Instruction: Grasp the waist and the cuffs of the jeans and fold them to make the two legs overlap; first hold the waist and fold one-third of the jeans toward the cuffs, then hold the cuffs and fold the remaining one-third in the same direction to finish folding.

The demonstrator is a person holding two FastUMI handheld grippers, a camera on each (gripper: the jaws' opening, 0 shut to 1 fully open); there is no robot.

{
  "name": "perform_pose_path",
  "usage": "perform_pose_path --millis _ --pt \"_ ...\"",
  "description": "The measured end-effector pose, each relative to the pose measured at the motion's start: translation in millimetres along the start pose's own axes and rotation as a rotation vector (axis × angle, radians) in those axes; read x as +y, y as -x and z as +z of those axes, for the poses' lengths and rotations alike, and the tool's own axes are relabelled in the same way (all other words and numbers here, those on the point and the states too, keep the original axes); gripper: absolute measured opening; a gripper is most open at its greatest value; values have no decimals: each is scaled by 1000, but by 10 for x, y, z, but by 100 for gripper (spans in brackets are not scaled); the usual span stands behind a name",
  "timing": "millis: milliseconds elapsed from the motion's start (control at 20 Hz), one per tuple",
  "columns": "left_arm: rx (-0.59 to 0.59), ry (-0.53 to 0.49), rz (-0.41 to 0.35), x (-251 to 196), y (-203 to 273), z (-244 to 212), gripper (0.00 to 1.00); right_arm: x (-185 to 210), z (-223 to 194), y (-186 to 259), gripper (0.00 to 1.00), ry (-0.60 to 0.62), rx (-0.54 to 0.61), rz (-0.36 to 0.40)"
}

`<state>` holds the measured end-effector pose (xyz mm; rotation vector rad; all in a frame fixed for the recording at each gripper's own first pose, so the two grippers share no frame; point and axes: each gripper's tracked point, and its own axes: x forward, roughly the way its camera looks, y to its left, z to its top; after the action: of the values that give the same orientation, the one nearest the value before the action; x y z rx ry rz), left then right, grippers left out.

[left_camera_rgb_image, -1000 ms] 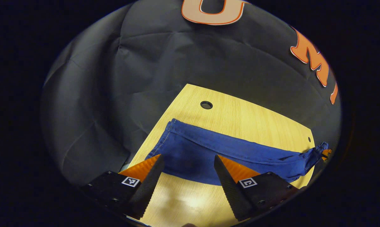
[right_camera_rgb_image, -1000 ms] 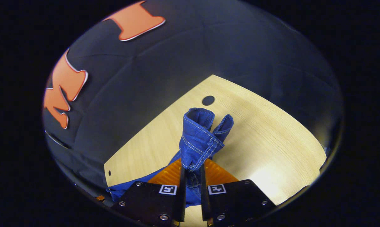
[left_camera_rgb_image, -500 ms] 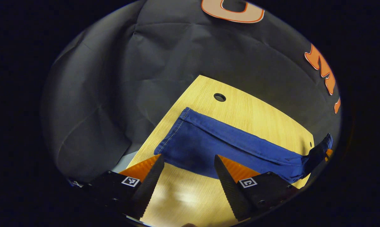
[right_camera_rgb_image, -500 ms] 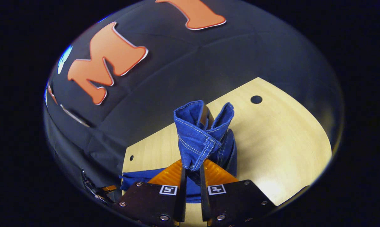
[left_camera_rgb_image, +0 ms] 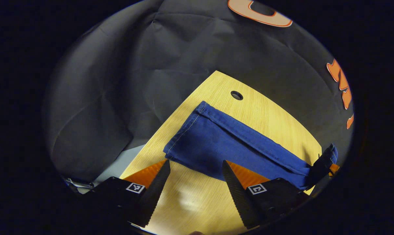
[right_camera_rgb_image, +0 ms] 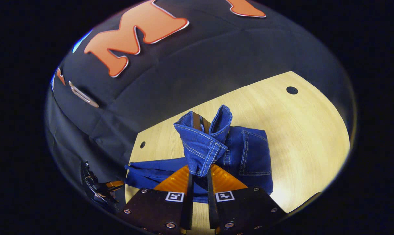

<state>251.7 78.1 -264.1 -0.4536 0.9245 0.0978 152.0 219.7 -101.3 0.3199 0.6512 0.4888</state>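
No readable text or numbers, square coded markers on each gripper — patterns, not words

Recording booth, black cloth wall (left_camera_rgb_image: pixel 125 75) round wood table (left_camera_rgb_image: pixel 197 209) w/ cable holes

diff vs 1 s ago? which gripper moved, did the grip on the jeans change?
The right gripper, shut on the waist end of the blue denim jeans, has carried it across the light wooden table; a back pocket now shows beyond it. The left gripper has drawn back from the legs. Unchanged: right grip stays shut, left stays open and empty, legs lie flat.
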Motion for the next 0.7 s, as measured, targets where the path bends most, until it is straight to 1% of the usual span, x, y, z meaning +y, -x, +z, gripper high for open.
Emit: perform_pose_path --millis 100,150,200,300,350,450,500,600,650,700 --pt "15 51 -21 -15 -13 -17 99 47 -108 -163 21 3 25 -34" --pt "26 83 -35 -13 -21 -43 96 61 -137 -220 21 -13 41 -45" --pt "38 111 -46 -17 -23 -73 98 80 -193 -270 20 -29 59 -51" --pt "61 146 -55 -12 -41 -107 96 78 -336 -301 20 -45 91 -65" --pt "66 163 -65 -26 -51 -103 99 80 -404 -332 21 -52 109 -76" --pt "76 205 -96 -59 -94 -128 99 95 -477 -390 21 -70 122 -100" --pt "83 237 -118 -93 -107 -129 98 150 -497 -387 21 -96 133 -84" --pt "94 311 -155 -160 -143 -128 98 314 -524 -389 40 -138 141 -41" --pt "110 349 -173 -189 -133 -139 98 335 -531 -386 61 -148 135 -36" --pt "84 373 -189 -207 -122 -50 98 338 -537 -384 67 -150 130 -32"
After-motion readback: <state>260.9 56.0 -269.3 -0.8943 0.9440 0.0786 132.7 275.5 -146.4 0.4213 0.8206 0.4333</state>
